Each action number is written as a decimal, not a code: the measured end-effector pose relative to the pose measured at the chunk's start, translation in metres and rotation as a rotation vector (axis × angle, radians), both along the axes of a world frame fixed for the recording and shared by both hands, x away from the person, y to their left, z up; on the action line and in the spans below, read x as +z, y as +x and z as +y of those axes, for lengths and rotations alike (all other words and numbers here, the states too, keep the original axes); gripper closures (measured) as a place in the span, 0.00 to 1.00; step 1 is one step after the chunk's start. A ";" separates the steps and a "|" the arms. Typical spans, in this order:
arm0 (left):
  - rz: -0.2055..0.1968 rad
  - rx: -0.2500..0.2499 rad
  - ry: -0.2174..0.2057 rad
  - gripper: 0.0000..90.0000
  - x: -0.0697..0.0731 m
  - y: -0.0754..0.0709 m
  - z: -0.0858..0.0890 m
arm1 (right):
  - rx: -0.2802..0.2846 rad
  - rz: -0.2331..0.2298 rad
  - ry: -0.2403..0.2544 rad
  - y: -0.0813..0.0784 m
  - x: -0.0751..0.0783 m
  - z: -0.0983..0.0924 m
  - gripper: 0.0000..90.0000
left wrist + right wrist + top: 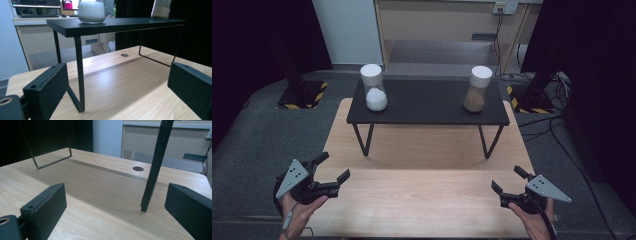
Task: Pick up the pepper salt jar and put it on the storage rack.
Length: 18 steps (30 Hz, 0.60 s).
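- Both hands sit at the near edge of the table [427, 200]: left tongs [333, 172] at the near left, right tongs [507, 181] at the near right, each with jaws spread wide and holding nothing.
- Farther off, a black shelf [427, 102] stands on thin legs.
- On its far left stands a jar of white powder [374, 88]; on its far right, a jar of brown powder [477, 89], well apart.

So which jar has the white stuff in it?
The jar on the left end of the black shelf holds white grains. The jar on the right end holds brown, sandy stuff. Both have white lids.
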State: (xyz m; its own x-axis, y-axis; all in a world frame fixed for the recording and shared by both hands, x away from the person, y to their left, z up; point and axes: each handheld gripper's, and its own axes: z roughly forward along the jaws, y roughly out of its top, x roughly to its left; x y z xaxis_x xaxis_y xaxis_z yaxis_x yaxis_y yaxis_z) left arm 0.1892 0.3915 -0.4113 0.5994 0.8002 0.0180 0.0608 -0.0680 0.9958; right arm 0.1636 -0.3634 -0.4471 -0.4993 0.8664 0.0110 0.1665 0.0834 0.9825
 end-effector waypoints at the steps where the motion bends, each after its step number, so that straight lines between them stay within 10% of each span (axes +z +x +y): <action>1: -0.001 0.001 -0.005 0.02 0.000 0.000 0.001 | -0.004 -0.001 -0.006 0.000 0.000 0.000 0.05; 18: 0.003 0.004 -0.007 0.02 -0.002 0.000 0.003 | -0.002 -0.002 0.002 0.003 -0.004 0.001 0.04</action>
